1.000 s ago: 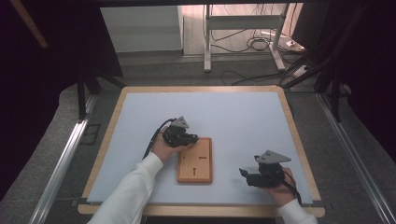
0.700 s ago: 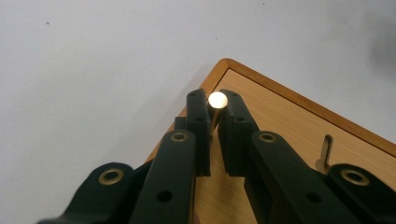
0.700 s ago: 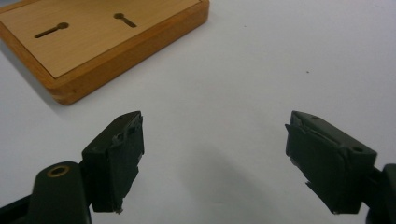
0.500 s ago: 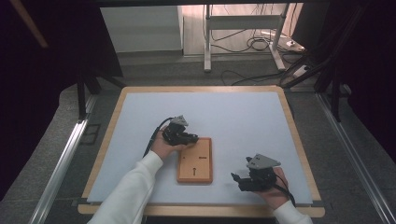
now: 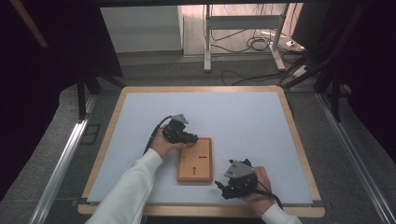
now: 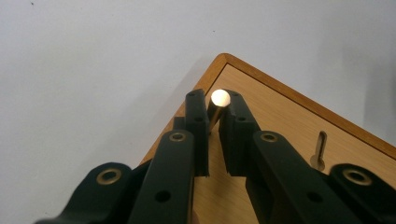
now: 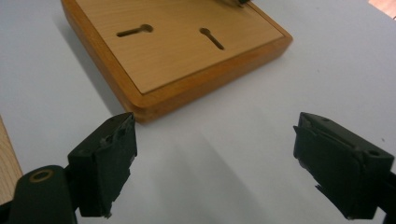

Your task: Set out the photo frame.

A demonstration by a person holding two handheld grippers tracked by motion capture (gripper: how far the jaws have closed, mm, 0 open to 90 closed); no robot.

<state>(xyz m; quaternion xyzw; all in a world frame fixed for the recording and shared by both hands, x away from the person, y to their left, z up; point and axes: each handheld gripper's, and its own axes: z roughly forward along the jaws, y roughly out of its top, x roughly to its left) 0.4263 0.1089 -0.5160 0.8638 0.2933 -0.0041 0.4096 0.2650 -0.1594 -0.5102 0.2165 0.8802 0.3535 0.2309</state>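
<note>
A flat wooden board (image 5: 194,160) with keyhole slots (image 7: 134,31) lies on the white table (image 5: 233,116), near its front. My left gripper (image 5: 192,138) reaches over the board's far left corner. In the left gripper view this left gripper (image 6: 215,96) is shut on a small metal peg (image 6: 219,99) with a shiny round top, upright at the corner of the board (image 6: 289,135). My right gripper (image 5: 223,187) sits low on the table just right of the board. Its jaws (image 7: 212,168) have just been opening and stand wide with nothing between them, facing the board's near corner (image 7: 187,51).
The table has a wooden rim (image 5: 299,140), and its front edge runs close under the right hand (image 5: 261,186). A metal frame (image 5: 243,32) and cables (image 5: 261,44) lie on the floor beyond the table. White table surface (image 7: 261,116) stretches around the board.
My right gripper has slid left across the table toward the board, and its jaws have spread wider. The left gripper has stayed at the board's corner.
</note>
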